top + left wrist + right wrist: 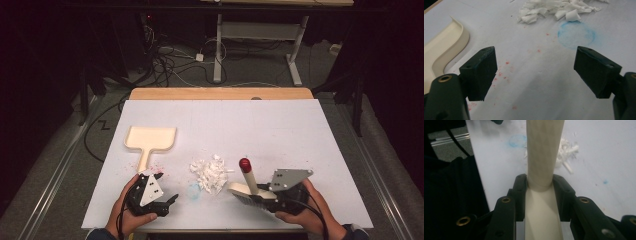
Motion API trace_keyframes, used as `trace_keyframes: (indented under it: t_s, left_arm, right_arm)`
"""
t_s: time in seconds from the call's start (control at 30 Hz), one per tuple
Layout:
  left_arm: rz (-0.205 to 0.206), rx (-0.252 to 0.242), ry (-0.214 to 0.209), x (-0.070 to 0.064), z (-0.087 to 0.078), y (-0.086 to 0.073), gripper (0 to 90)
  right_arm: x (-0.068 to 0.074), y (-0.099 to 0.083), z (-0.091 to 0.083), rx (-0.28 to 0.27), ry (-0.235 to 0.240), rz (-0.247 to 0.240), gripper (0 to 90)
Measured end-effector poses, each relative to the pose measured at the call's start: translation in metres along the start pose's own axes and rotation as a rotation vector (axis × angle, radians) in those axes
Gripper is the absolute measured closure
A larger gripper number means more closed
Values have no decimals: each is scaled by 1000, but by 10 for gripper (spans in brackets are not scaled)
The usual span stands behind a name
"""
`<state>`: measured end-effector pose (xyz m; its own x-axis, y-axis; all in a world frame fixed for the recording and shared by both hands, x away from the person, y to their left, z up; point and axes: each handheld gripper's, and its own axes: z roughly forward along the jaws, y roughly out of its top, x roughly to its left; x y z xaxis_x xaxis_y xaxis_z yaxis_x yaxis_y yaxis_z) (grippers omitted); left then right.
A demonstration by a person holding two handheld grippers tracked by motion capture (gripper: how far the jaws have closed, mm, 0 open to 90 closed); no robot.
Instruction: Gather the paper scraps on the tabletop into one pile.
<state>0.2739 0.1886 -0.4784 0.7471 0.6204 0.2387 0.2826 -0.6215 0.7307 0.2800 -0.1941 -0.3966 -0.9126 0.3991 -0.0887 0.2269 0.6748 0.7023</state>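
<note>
- Right gripper (270,196) clamped on the brush (248,186), jaws pinching the cream handle just above the head.
- Brush at the near right of the table (300,130), beside the paper scraps (210,173). Handle's long axis tilts up and away, red tip (244,163) highest; bristle head low, near the table.
- Left gripper (167,204) spread wide, empty, jaws over the bare table.
- Dustpan (150,140) lies flat at left, handle toward the person.
</note>
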Motion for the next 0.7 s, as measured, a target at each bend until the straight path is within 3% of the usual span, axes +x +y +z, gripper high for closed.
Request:
trace_keyframes:
  t_s: [0.2, 0.33, 0.47, 0.57, 0.63, 0.7]
  left_arm:
    - [-9, -10, 1, 2, 0, 0, 179]
    - [-4, -9, -2, 2, -1, -1, 179]
    - [-14, -15, 2, 3, -2, -2, 178]
    - [-20, -17, 8, 4, -2, -1, 178]
    - [-24, -18, 9, 5, -1, -1, 179]
    - [-23, -13, 10, 5, -1, -1, 178]
  right_arm:
    - [-11, 23, 29, -65, -11, -8, 679]
    - [-18, 34, 22, -111, 14, -7, 679]
    - [-30, 42, 8, -179, -13, 3, 679]
    - [-41, 51, 4, -234, -65, 8, 678]
    - [-51, 57, 11, -248, -156, -18, 679]
    - [-66, 62, 24, -267, -200, -39, 679]
